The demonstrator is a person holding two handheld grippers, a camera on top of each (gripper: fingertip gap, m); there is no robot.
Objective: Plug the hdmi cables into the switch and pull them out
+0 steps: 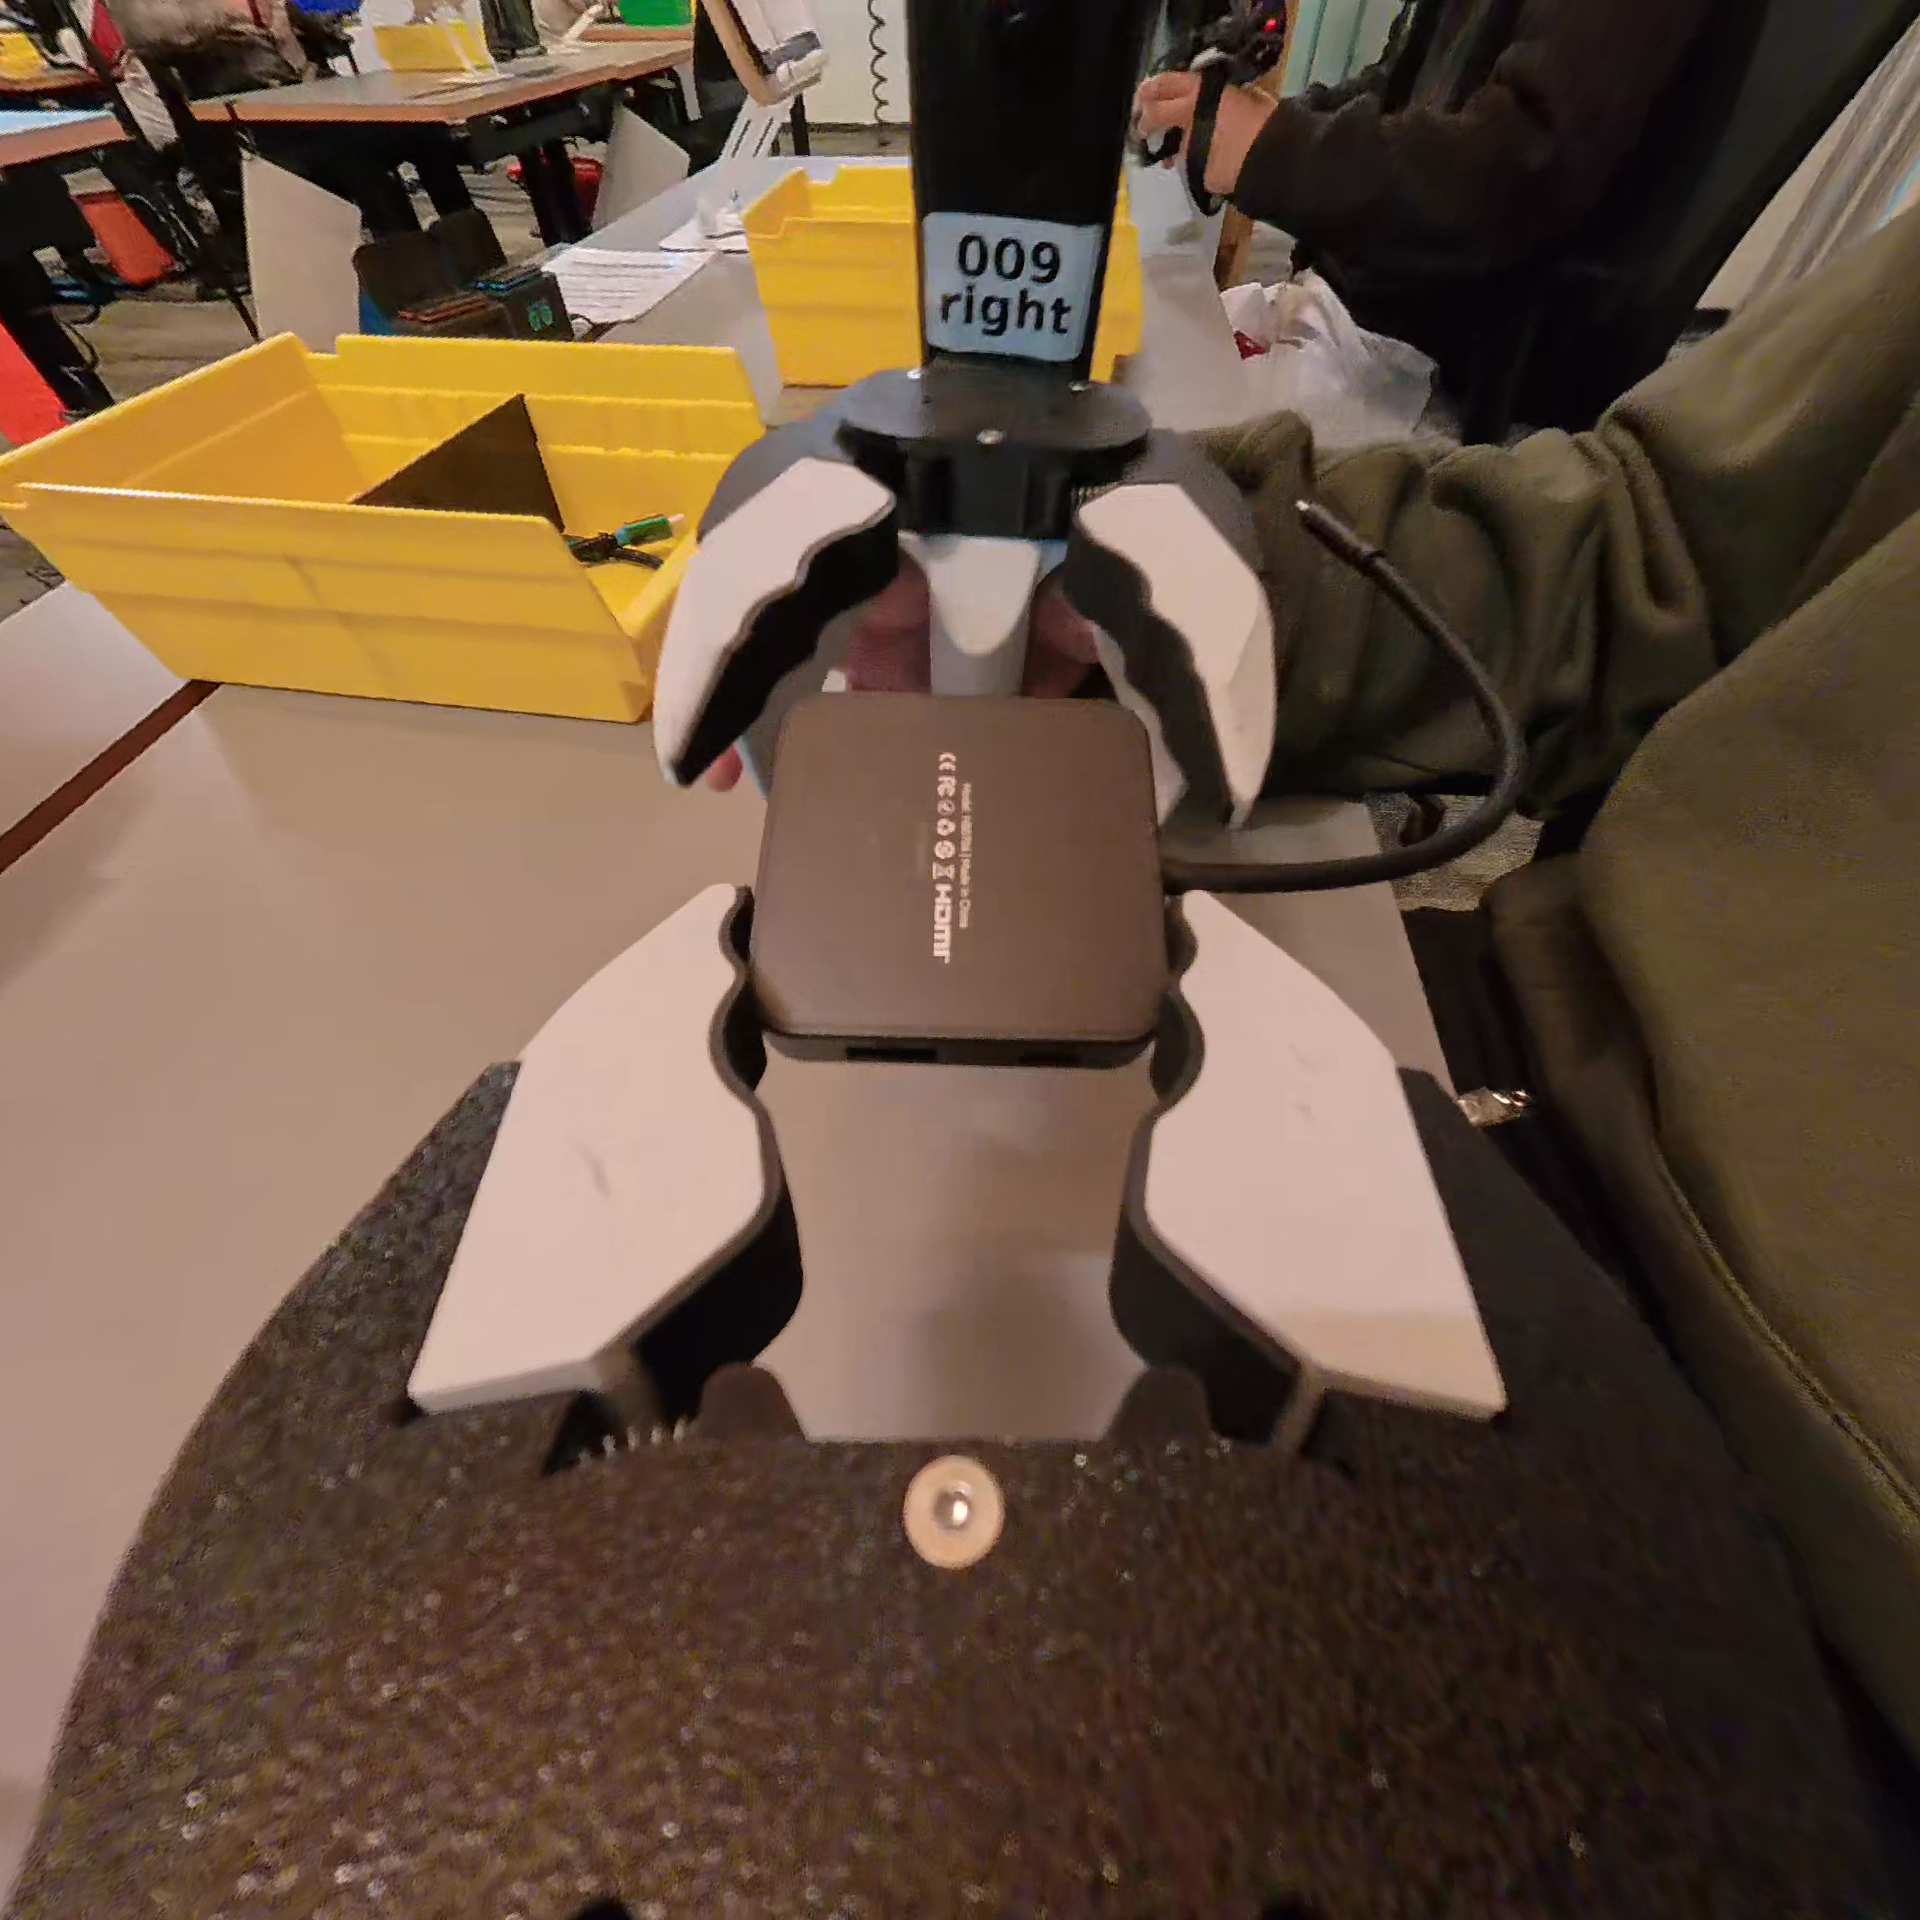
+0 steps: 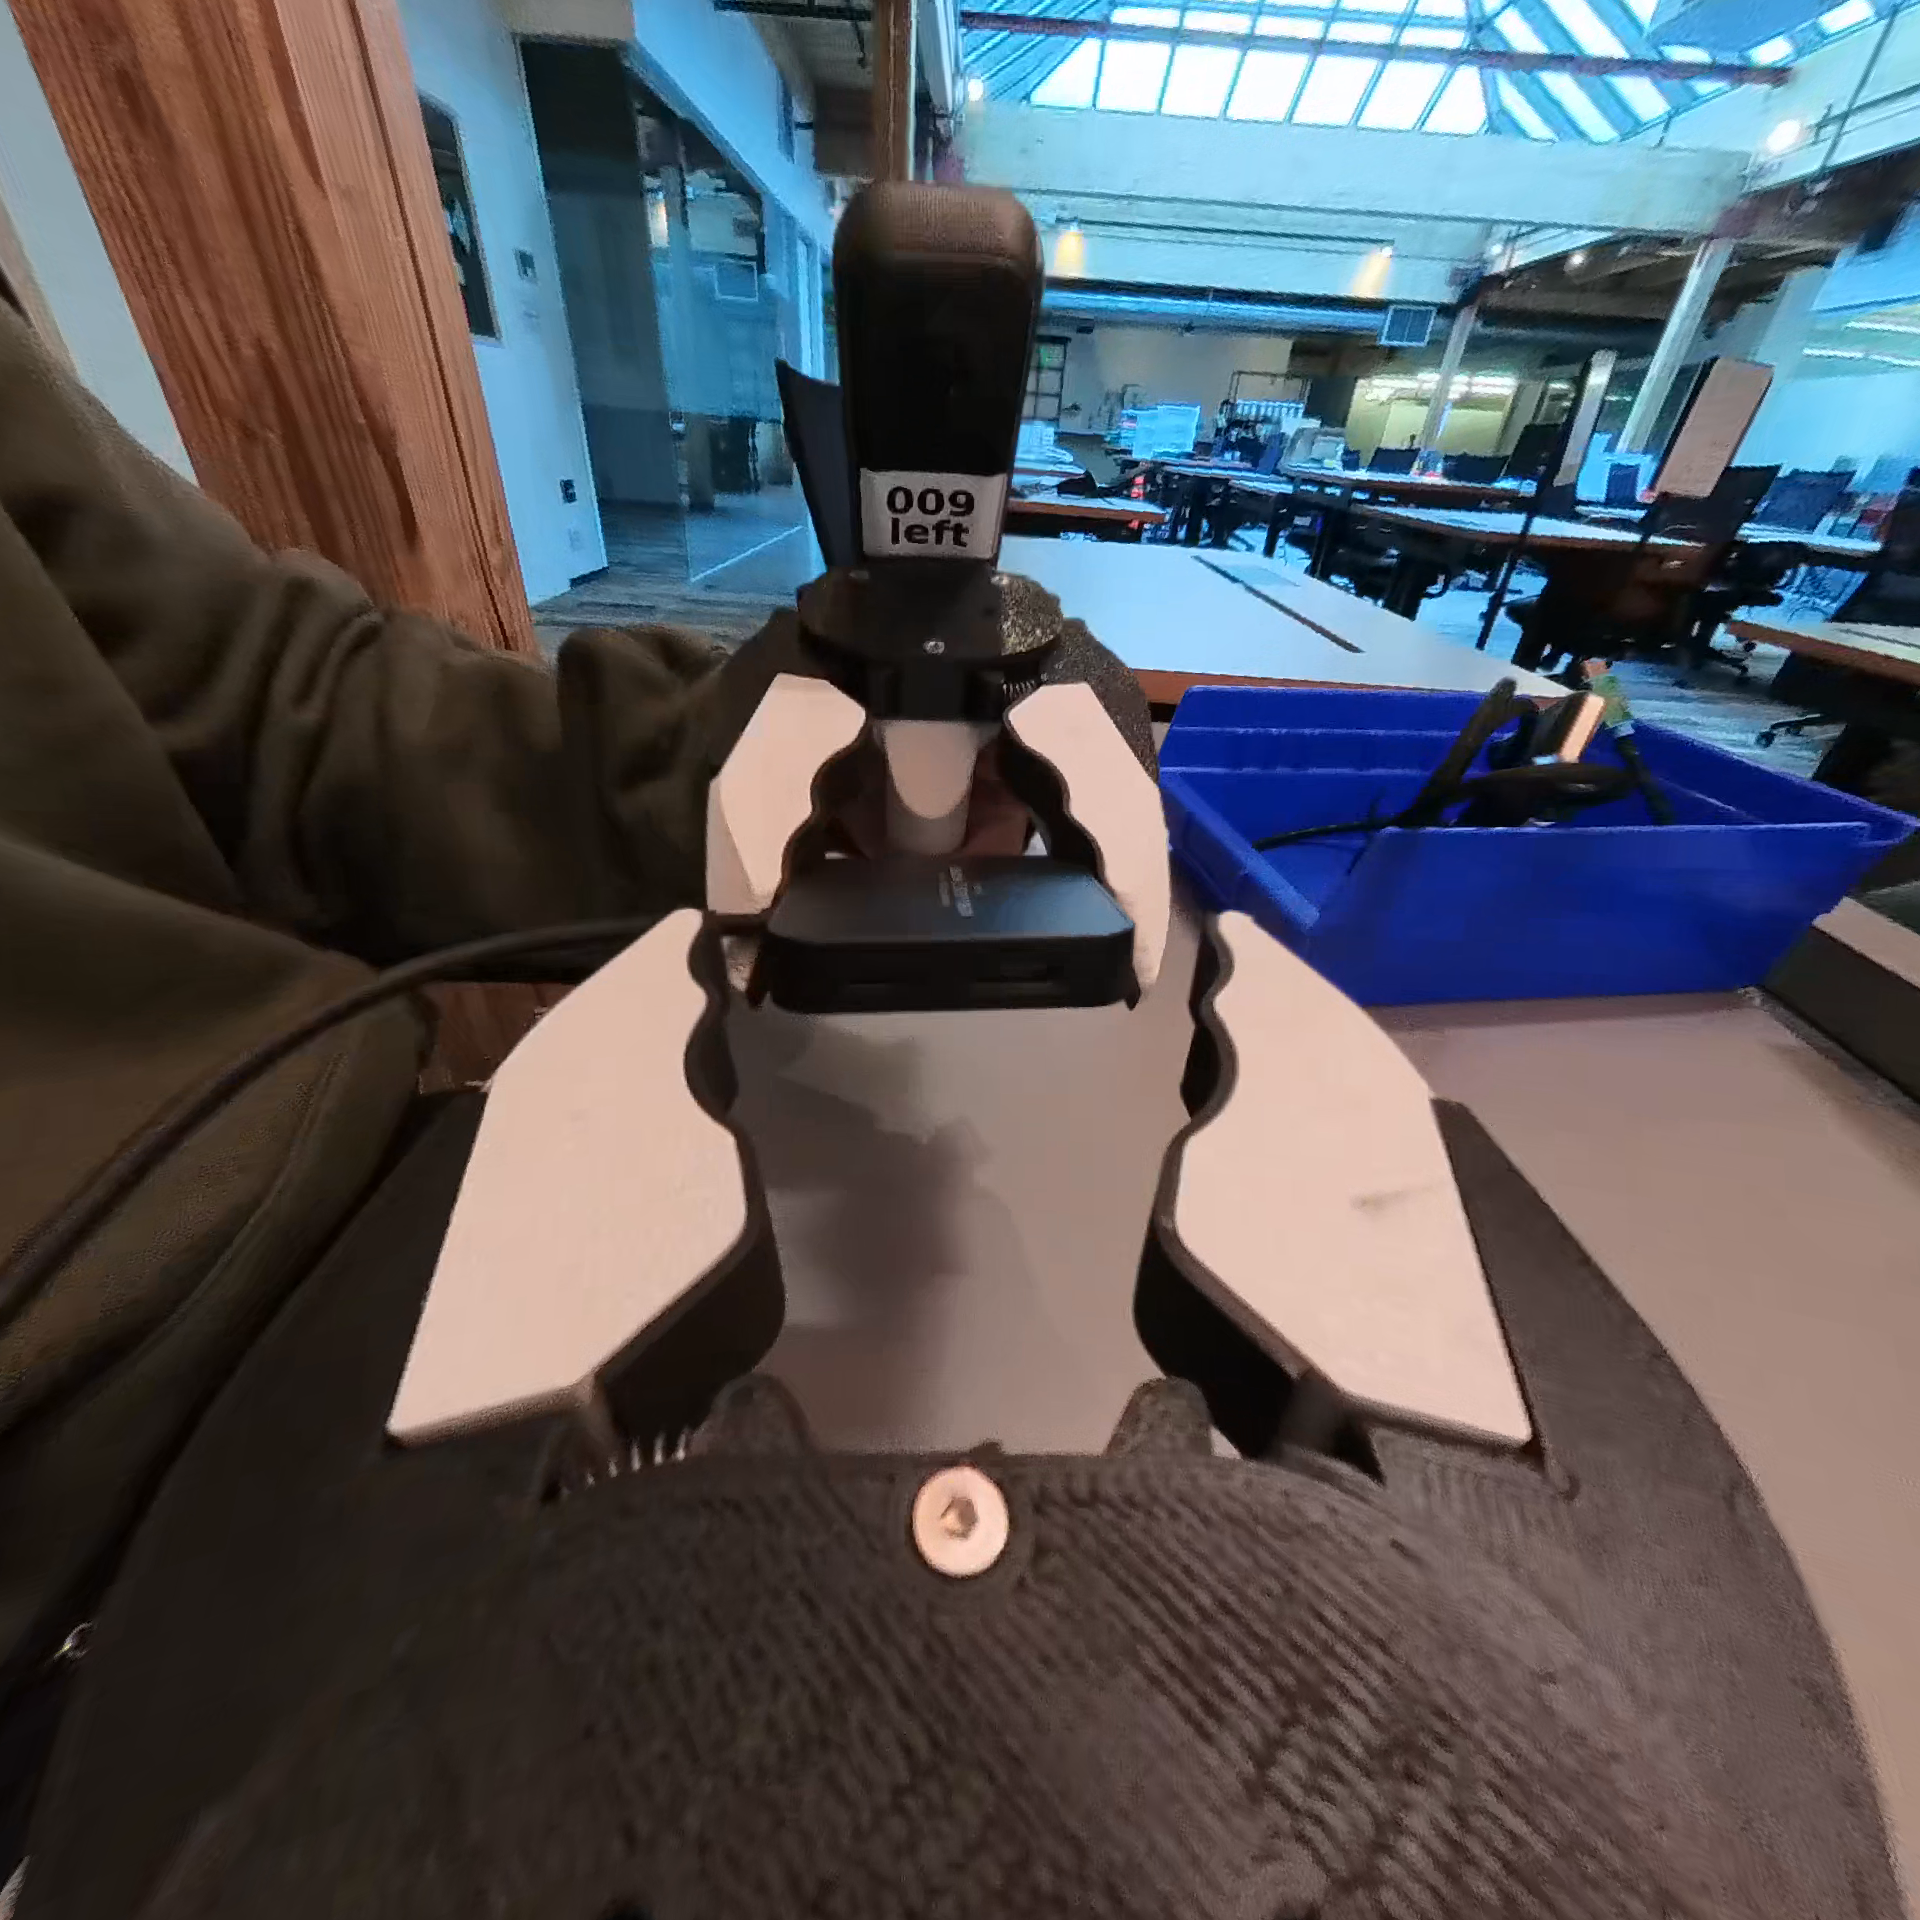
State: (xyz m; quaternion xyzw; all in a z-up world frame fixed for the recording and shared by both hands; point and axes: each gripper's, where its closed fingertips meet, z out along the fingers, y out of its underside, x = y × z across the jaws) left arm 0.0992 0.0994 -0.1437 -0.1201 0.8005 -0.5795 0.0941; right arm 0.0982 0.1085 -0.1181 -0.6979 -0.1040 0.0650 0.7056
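Note:
The black HDMI switch (image 1: 956, 883) is a flat square box, held a little above the grey table (image 1: 312, 935). My left gripper (image 1: 956, 935) is shut on its sides. It also shows in the right wrist view (image 2: 940, 935), holding the switch (image 2: 935, 925). My right gripper (image 2: 956, 977) is open, its fingertips just short of the switch on either side. In the left wrist view it (image 1: 966, 790) faces me, spread around the switch's far end. A black cable (image 1: 1455, 727) leaves the switch's side and loops up to a free end. The ports facing each camera look empty.
A yellow bin (image 1: 312, 582) holding a green-tipped cable (image 1: 623, 535) stands at the left, with another yellow bin (image 1: 821, 270) behind. A blue bin (image 2: 1558, 904) with several cables (image 2: 1507, 779) stands right of the switch. An olive sleeve (image 1: 1558, 582) runs alongside. A person in black (image 1: 1455, 156) stands beyond.

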